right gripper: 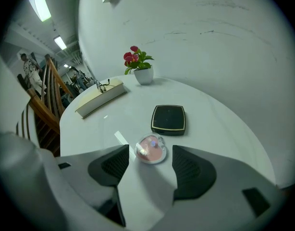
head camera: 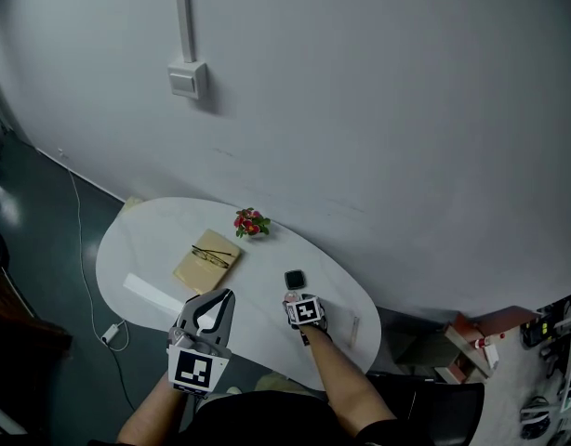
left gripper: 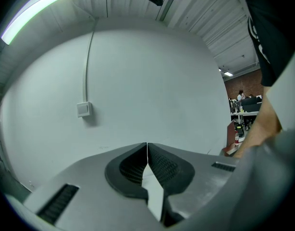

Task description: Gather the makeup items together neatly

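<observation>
Right claw (right gripper: 150, 146) is pointing steeply down over the near edge of the white oval desk (right gripper: 219, 129), with its jaws standing wide apart and gripping nothing. Round pink compact (right gripper: 152, 151) is lying flat on the desk directly ahead of the gap between the two jaw tips, and neither pad is touching it. Black square compact (right gripper: 168, 119) is lying closed just beyond the pink one, toward the wall-side edge, near it but with a strip of bare desk showing between them. Left claw (left gripper: 147, 146) is being held roughly level at the near edge, to the left of the right claw, and is aiming at the grey wall (left gripper: 152, 81). Its jaws are meeting at the tips, and nothing is sitting between them. Tan book (right gripper: 100, 97) is lying toward the left end of the desk, well apart from both compacts, and a pair of glasses (right gripper: 103, 85) is resting on its cover. Small white pot of red flowers (right gripper: 143, 75) is standing upright at the wall-side edge, just beside the far corner of the book. Wall switch box (left gripper: 83, 109) is sitting on the wall above the desk, with a conduit (left gripper: 89, 61) running up from it.
</observation>
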{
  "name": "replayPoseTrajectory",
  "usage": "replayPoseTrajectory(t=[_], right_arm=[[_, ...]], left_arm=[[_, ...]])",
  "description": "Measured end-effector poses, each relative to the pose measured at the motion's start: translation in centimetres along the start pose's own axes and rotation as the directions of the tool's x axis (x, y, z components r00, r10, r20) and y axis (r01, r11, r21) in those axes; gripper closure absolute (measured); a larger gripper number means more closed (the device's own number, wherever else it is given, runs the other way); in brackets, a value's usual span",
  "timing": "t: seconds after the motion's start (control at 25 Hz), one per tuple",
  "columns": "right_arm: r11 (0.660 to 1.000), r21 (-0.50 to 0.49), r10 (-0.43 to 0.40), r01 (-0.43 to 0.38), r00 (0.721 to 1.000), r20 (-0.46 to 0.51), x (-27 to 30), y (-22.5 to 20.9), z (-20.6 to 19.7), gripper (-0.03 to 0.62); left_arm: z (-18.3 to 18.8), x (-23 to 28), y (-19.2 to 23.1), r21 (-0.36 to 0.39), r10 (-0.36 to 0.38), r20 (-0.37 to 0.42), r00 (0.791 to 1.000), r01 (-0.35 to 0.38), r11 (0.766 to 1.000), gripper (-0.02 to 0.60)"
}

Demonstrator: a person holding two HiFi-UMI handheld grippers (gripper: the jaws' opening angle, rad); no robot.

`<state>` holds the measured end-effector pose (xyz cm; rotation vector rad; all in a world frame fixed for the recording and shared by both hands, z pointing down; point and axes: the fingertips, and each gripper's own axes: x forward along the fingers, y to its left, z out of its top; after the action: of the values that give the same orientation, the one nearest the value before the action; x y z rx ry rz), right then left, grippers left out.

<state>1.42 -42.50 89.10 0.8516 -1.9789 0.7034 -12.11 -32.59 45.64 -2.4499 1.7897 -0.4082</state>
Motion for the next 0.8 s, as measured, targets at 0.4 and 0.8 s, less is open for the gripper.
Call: replayPoseTrajectory(t=[0.4, 0.8], right_arm=[[0.991, -0.103, -0.087, 0.083, 0.996, -0.034, 1.1, -0.1, 0.6, 0.321], [0.993, -0.088, -0.073, 0.076, 0.997, 0.034, -1.7, 0.6, -0.1, 0.344]], left_arm=[[-1.2, -1.3, 1.5, -0.003, 0.038, -0.034, 0.999, -0.039, 0.999, 0.557], [-1.6, -1.9, 0.5, 0.011, -0.017, -0.055, 0.998, 0.017, 1.000, 0.557]])
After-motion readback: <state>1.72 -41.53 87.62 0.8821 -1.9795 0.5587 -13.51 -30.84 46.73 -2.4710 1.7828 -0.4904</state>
